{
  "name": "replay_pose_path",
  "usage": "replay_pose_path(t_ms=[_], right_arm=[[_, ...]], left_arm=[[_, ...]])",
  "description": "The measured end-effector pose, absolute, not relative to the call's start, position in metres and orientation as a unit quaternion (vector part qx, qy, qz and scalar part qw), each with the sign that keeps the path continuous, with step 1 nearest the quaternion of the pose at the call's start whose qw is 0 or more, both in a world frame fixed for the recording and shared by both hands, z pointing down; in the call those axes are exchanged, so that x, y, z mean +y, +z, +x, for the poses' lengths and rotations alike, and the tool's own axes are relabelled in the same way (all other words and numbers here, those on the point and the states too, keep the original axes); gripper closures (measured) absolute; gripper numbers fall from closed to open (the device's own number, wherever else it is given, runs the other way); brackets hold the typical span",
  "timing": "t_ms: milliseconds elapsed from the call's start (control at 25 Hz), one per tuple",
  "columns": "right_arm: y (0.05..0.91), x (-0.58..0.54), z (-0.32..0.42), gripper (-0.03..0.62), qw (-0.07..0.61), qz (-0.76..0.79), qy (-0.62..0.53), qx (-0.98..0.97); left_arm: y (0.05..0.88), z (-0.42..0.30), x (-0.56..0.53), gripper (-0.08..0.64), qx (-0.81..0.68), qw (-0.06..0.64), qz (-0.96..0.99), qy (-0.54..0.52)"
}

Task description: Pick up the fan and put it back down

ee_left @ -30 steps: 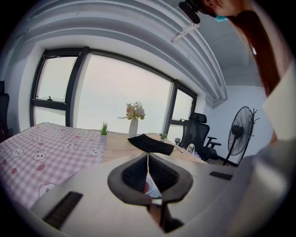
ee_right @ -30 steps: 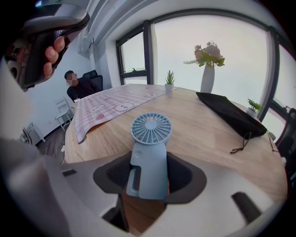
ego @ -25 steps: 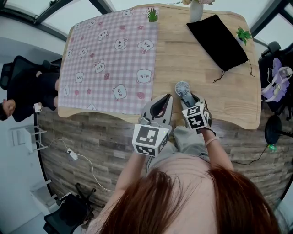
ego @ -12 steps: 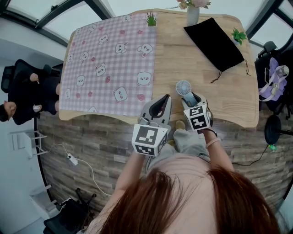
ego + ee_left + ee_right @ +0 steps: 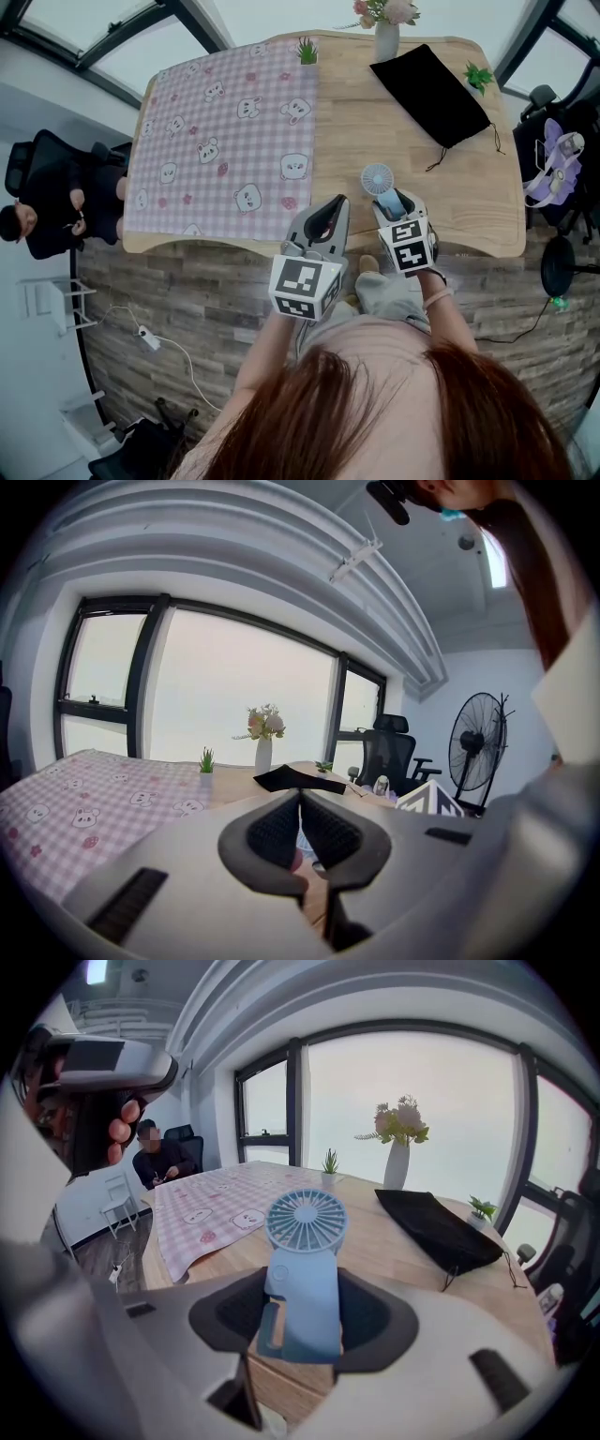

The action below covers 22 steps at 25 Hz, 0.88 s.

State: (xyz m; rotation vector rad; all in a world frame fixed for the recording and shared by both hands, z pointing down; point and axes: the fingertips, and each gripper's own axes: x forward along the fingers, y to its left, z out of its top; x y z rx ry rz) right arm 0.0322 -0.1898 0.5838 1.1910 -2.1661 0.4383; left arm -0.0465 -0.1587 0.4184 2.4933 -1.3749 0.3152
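Right gripper has its jaws set wide and clamped on the handle of the blue fan. It has come up a touch over the last second, so the fan now hangs clear above the table near its front edge. Left gripper rides alongside, jaws together and empty. The lift looks done; setting it down remains.

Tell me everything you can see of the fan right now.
Small handheld fan, pale blue plastic: a round grilled head above a flat handle with a button near its top. The handle is pinched between the right gripper's jaws, and the head sticks out beyond them. It is apparently clear of the wooden table, near its front edge.
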Motion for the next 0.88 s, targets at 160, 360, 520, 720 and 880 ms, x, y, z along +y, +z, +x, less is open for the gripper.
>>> replay_pose_path(t_ms=[160, 360, 520, 720, 880], right_arm=[[0.568, -0.188, 0.033, 0.379, 0.298, 0.459, 0.155, -0.823], [0.545, -0.187, 0.038, 0.379, 0.281, 0.472, 0.134, -0.824], [0.531, -0.182, 0.04, 0.379, 0.271, 0.481, 0.122, -0.825], [0.514, -0.174, 0.041, 0.379, 0.257, 0.489, 0.115, -0.826], [0.498, -0.171, 0.043, 0.379, 0.245, 0.498, 0.104, -0.825]], left_arm=[[0.412, -0.047, -0.154, 0.548, -0.474, 0.129, 0.865, 0.106], [0.404, -0.044, -0.148, 0.548, -0.47, 0.12, 0.869, 0.102], [0.399, -0.044, -0.142, 0.548, -0.467, 0.113, 0.872, 0.099], [0.393, -0.044, -0.136, 0.548, -0.463, 0.105, 0.875, 0.095], [0.389, -0.045, -0.132, 0.548, -0.461, 0.1, 0.877, 0.093]])
